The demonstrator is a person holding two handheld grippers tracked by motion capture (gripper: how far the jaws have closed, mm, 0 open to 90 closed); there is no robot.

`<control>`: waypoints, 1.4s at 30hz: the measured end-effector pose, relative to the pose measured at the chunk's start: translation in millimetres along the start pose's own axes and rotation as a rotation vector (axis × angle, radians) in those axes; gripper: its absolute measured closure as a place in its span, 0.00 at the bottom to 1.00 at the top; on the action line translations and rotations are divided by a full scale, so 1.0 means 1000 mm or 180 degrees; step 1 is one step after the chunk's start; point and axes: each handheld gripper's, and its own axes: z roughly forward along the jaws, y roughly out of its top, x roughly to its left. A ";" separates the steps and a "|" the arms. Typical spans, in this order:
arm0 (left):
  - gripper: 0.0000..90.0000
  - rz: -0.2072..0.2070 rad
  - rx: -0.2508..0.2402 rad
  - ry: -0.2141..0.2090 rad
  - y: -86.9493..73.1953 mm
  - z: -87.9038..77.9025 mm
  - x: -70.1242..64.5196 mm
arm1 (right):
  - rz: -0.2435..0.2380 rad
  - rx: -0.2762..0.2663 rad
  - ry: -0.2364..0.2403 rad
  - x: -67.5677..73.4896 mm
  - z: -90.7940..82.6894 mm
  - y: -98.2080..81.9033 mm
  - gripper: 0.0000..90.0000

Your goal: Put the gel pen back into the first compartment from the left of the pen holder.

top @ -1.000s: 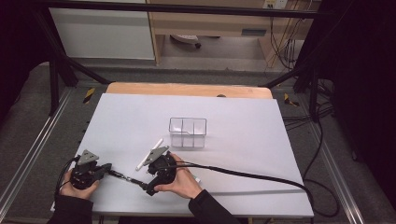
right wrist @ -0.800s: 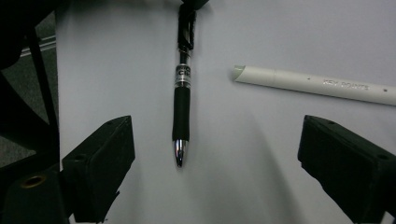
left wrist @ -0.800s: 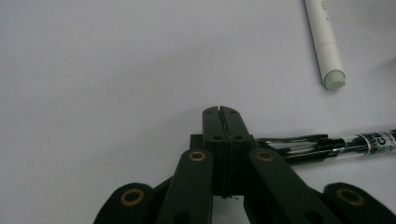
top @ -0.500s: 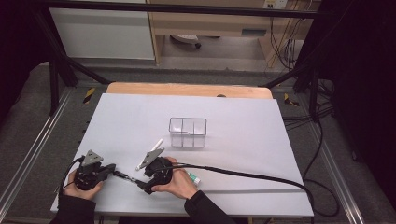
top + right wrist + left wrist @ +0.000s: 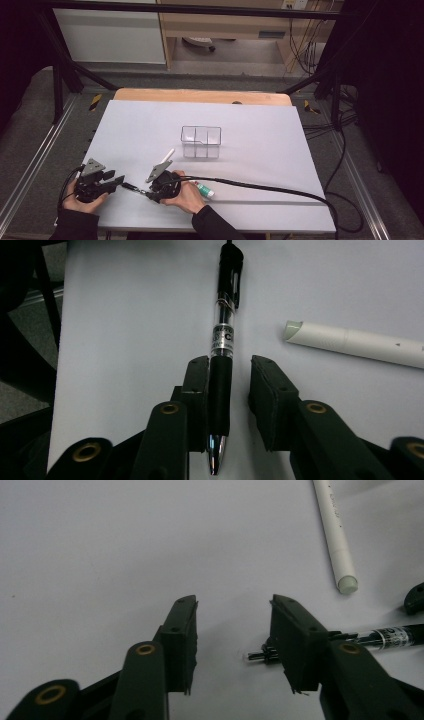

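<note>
Near the front edge of the white counter [image 5: 260, 115] lies a black pen [image 5: 222, 342] with a clear middle. It sits between the right gripper's [image 5: 227, 370] fingers, which have just been closing but leave a gap on one side. The left gripper [image 5: 232, 617] has just opened, empty, beside the pen's end. A white pen [image 5: 166, 155] lies just beside, with bare counter all around.

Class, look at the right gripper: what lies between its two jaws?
A black pen, rubber grip against one jaw of the right gripper, which has just been closing. Its tip end is covered in the high view.
</note>
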 end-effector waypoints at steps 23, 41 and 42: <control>0.15 0.0063 -0.0022 -0.0140 0.010 -0.003 -0.004 | -0.0081 0.0002 0.0085 -0.005 -0.026 0.008 0.89; 0.06 0.0557 -0.0033 -0.0429 0.028 0.002 -0.041 | -0.0066 0.0120 -0.0119 -0.032 -0.112 -0.013 0.89; 0.06 0.0610 -0.0037 -0.0448 0.031 0.002 -0.044 | -0.0076 0.0122 -0.0136 -0.032 -0.116 -0.014 0.89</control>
